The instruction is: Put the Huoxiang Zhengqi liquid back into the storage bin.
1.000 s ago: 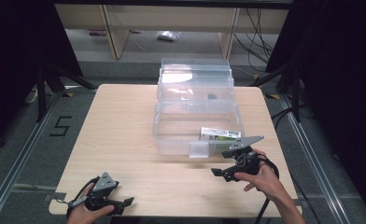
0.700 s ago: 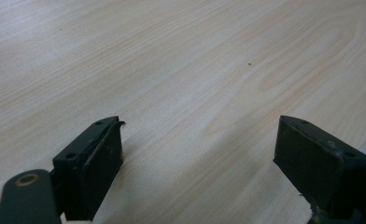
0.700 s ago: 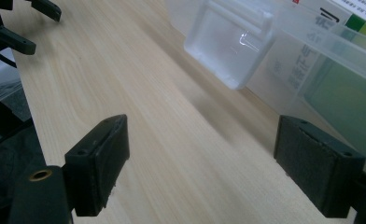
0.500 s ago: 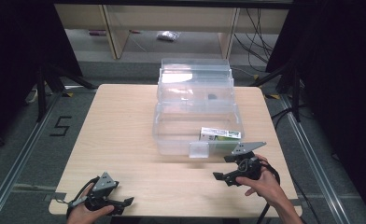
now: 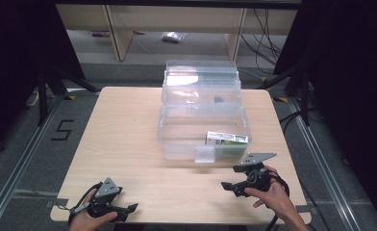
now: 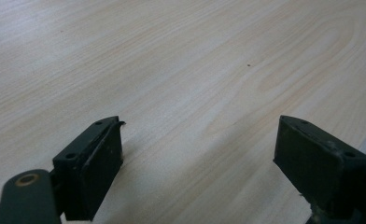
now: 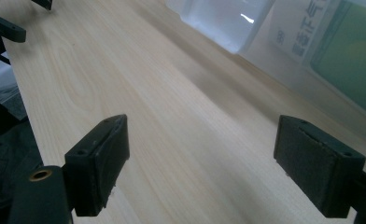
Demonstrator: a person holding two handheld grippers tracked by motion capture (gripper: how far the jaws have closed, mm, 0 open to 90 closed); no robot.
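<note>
Grey floor (image 5: 129, 72) (marked "5") beyond a wooden shelf unit (image 5: 114, 29).

overhead forward-down, two close views sharing table (image 5: 129, 139)

A light wooden desk (image 5: 129, 139) stood on a grey floor (image 5: 18, 144) marked with a black "5" (image 5: 61, 130). At the middle of the desk, towards its far edge, sat a stack of clear plastic bins (image 5: 201, 110); the nearest bin held a flat white and green box (image 5: 227, 139) at its right side. At the near left corner, a hand (image 5: 88, 220) held the left gripper (image 5: 129, 209). Near the right edge, just in front of the bins, another hand (image 5: 273, 199) held the right gripper (image 5: 227, 186). Black cables (image 5: 268, 33) hung beyond the desk.
</note>
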